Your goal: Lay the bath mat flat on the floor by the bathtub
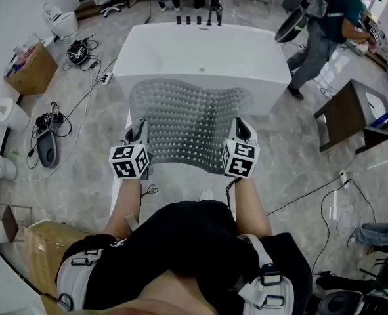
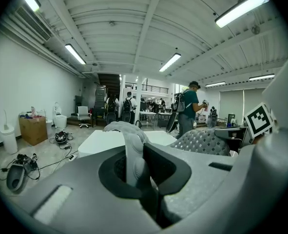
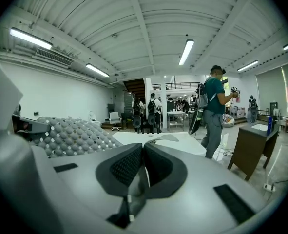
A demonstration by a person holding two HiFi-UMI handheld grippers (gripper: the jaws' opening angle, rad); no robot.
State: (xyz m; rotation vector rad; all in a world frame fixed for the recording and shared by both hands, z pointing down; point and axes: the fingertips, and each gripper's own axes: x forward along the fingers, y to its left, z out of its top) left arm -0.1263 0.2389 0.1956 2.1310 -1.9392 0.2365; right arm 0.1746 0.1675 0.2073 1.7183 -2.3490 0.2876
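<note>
Head view first: the bath mat (image 1: 187, 120) is up in the air, strung between the left gripper (image 1: 140, 128) and the right gripper (image 1: 241, 128), right in front of the near side of the bathtub (image 1: 200, 51), so it isn't on the floor (image 1: 299, 156) yet. Each gripper has one near corner and the sheet ripples and droops between them, which tells me it's a soft, floppy, rubbery thing and pretty light, no stiffness at all. It's see-through grey and covered in little bumps, so I'd guess it's grippy rather than slippery, and nothing about it looks breakable. Left gripper view: the jaws are clamped down on a bunched fold of the mat's edge, with the fold poking up above the pads and the dimpled sheet running off to the right. Right gripper view: the jaws are nearly together with just a thin bit of mat edge pinched between the pads, and the bumpy sheet spreads off to the left. Honestly the two near corners look like the right place to hold it, kept well apart so it stays taut, since I reckon the loose far edge will curl under when it goes down
</note>
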